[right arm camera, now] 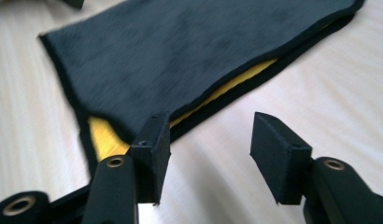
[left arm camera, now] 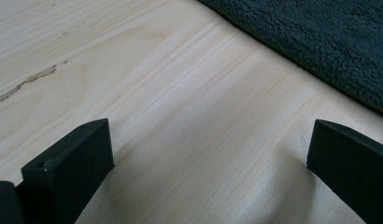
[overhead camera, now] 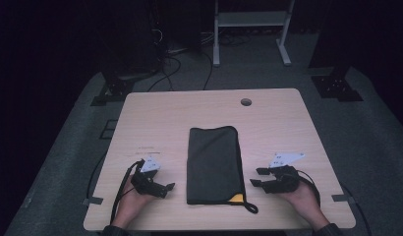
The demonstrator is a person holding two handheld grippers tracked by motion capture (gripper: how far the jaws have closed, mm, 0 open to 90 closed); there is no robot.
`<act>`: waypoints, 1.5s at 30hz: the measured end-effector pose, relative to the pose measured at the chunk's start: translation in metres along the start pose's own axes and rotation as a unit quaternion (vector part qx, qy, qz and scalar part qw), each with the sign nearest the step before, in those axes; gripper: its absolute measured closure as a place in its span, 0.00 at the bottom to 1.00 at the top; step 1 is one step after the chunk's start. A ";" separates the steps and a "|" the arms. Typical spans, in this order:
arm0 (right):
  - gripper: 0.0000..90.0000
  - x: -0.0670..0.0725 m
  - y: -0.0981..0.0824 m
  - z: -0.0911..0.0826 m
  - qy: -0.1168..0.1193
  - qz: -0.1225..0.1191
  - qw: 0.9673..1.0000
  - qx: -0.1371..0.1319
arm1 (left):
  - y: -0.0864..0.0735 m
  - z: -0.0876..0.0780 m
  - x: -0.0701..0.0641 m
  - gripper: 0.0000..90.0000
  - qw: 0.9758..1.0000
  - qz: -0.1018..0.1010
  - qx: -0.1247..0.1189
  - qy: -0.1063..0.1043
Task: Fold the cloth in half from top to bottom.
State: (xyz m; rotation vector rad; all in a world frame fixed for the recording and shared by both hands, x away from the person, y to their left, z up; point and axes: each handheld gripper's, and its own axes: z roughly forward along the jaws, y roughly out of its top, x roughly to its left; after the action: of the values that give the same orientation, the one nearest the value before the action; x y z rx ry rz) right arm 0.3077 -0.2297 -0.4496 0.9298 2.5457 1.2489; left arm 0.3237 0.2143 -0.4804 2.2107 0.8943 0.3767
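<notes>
A dark folded cloth (overhead camera: 212, 164) lies flat in the middle of the wooden table (overhead camera: 155, 118), with a yellow lining (overhead camera: 235, 198) showing at its near right corner and a black loop (overhead camera: 251, 206) trailing from it. My left gripper (overhead camera: 167, 188) rests on the table left of the cloth, pointing toward it; its jaws (left arm camera: 208, 154) stand wide over bare wood, with the fleecy cloth (left arm camera: 329, 42) ahead. My right gripper (overhead camera: 256, 177) sits right of the cloth, open (right arm camera: 210, 135) with nothing between the fingers, just beside the cloth's edge (right arm camera: 180, 60) and yellow lining (right arm camera: 103, 137).
A round cable hole (overhead camera: 245, 102) sits near the table's far edge. Beyond the table are a white frame (overhead camera: 248, 19), floor cables (overhead camera: 170, 69) and black stands (overhead camera: 337, 83). Bare wood runs along both sides of the cloth.
</notes>
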 end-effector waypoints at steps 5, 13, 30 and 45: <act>0.43 -0.012 0.009 0.006 -0.013 0.004 1.000 -0.008 | 0.012 0.005 0.003 0.00 1.000 -0.002 -0.004 -0.009; 0.41 -0.033 0.029 0.016 -0.029 0.003 0.999 -0.019 | 0.033 0.008 0.011 0.00 1.000 -0.001 -0.018 -0.009; 0.38 -0.073 0.078 0.051 -0.046 0.013 0.998 -0.038 | 0.093 0.034 0.035 0.16 0.999 0.003 -0.045 -0.015; 0.40 -0.100 0.101 0.090 -0.070 0.018 0.997 -0.031 | 0.130 0.078 0.049 0.24 0.998 0.008 -0.057 0.003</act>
State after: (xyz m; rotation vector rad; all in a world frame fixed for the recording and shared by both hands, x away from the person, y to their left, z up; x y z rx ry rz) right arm 0.4687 -0.1834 -0.4431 1.0163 2.3794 1.2193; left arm 0.4617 0.1425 -0.4429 2.1139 0.8390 0.4317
